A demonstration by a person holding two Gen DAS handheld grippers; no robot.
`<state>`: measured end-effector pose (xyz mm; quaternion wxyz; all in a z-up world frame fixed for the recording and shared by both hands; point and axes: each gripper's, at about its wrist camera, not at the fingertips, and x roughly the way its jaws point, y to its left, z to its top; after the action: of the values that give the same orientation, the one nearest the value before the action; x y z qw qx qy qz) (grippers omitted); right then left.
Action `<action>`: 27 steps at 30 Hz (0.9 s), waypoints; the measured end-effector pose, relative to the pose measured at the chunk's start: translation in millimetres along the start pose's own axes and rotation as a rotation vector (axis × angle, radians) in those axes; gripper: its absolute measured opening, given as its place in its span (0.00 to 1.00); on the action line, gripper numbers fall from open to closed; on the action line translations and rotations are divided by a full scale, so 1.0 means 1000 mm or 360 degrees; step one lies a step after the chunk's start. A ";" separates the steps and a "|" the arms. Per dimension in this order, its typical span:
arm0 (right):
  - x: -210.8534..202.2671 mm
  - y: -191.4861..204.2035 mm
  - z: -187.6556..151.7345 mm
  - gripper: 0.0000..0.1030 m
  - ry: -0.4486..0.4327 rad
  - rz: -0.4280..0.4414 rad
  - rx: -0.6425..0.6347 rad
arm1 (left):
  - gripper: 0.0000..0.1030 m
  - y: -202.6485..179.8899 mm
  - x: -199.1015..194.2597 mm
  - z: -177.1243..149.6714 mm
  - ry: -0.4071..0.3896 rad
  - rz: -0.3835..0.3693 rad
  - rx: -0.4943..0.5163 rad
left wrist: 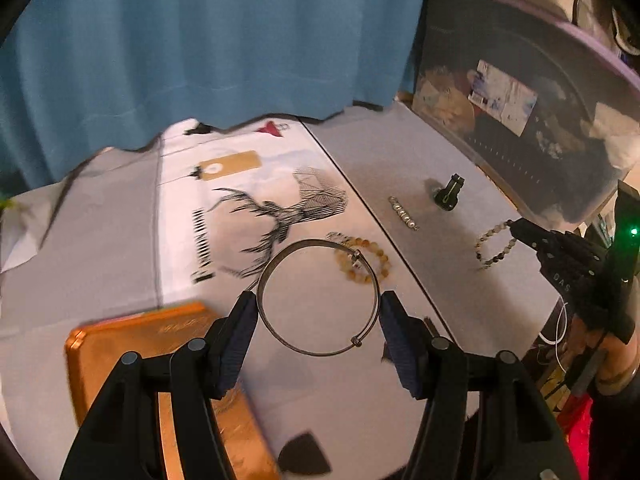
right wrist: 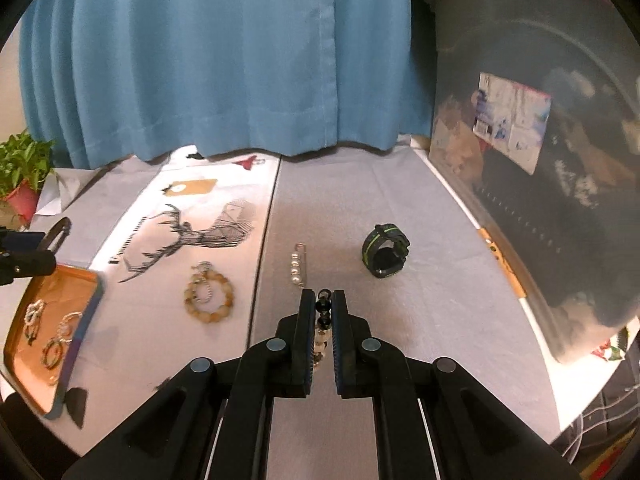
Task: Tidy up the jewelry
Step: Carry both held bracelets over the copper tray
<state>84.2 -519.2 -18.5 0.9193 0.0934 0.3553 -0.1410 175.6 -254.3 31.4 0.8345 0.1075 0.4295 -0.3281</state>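
Both grippers loaded, tray next.
L gripper [left wrist: 318, 316] clamped across metal bangle [left wrist: 318, 298], pads on opp. sides; copper tray [left wrist: 120, 344] just below-left of it. R gripper [right wrist: 319, 312] pinched on beaded bracelet [right wrist: 323, 320], strand hanging betw. pads, tray [right wrist: 48, 292] well to its left. Best: carry low over bench [right wrist: 400, 320], keep bangle level, release inside rim, clear of pieces already there.
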 end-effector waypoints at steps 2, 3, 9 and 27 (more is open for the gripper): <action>-0.016 0.006 -0.002 0.08 -0.0020 0.0015 -0.0009 | 0.56 0.005 -0.021 -0.012 -0.0024 0.0022 -0.0015; -0.027 0.011 -0.003 0.08 -0.0036 0.0025 -0.0016 | 0.56 0.007 -0.030 -0.019 -0.0033 0.0033 -0.0024; -0.078 0.043 -0.014 0.08 -0.0096 0.0114 -0.0046 | 0.56 0.021 -0.088 -0.063 -0.0088 0.0092 -0.0091; -0.199 0.160 -0.100 0.08 -0.0110 0.0391 -0.0239 | 0.56 0.030 -0.190 -0.207 -0.0154 0.0260 -0.0242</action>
<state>-67.3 -302.8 54.8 0.9457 0.0622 0.3189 -0.0037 -18.1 -49.0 51.8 0.8839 0.0625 0.4022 -0.2303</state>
